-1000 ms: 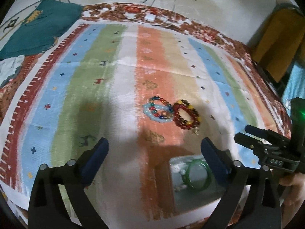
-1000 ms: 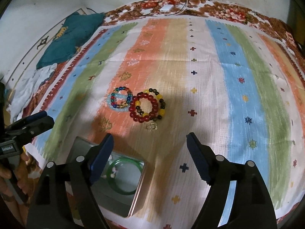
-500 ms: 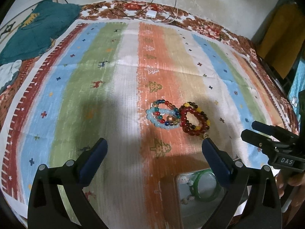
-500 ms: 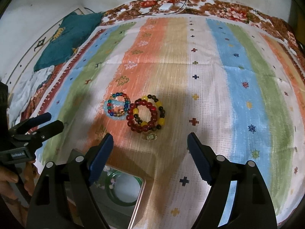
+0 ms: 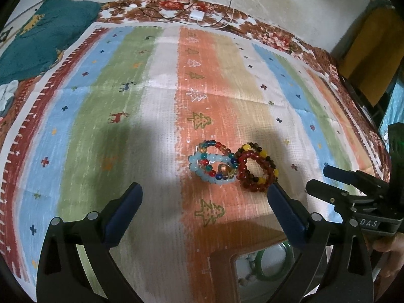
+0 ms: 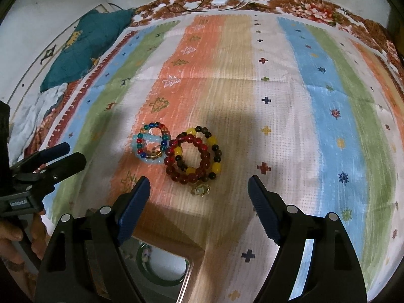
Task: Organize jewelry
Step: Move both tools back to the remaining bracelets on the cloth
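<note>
Right wrist view: both claws, left claw (image 5: 203,197) and right claw (image 6: 199,192), gape empty over round glossy bead bracelets (image 6: 193,154) on woven striped cloth (image 6: 315,116).

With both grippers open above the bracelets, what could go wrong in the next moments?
1. The red and yellow bracelets lie overlapped and touch the blue and multicolour pair; a grab may lift several together.
2. The small gold charm lies beside them and may be missed.
3. The right gripper and left gripper are close and may collide.
</note>
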The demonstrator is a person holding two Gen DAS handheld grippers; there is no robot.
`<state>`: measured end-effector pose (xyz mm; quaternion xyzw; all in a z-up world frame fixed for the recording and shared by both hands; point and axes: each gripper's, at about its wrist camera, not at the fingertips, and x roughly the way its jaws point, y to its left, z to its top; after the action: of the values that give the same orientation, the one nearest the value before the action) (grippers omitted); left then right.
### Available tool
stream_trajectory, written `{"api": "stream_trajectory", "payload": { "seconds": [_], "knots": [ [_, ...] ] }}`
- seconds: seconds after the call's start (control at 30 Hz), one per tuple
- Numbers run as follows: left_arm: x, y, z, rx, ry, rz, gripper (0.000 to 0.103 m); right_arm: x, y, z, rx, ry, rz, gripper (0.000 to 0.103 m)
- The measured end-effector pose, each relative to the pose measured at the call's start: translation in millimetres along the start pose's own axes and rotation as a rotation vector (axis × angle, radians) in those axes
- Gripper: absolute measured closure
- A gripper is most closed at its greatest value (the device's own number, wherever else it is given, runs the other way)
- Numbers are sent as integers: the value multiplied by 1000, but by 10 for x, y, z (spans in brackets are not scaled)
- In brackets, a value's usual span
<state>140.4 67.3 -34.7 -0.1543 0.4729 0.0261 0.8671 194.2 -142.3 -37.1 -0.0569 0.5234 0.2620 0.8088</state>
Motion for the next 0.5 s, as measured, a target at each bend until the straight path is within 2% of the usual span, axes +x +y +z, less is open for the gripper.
{"api": "stream_trajectory", "payload": {
  "seconds": [0.4, 0.5],
  "knots": [
    [236, 40, 123, 5, 33, -29, 8, 143, -9, 69, -2, 23, -17, 23],
    [322, 62, 153, 8, 48, -38, 15, 195, -13, 90, -1, 31, -14, 23]
  ]
}}
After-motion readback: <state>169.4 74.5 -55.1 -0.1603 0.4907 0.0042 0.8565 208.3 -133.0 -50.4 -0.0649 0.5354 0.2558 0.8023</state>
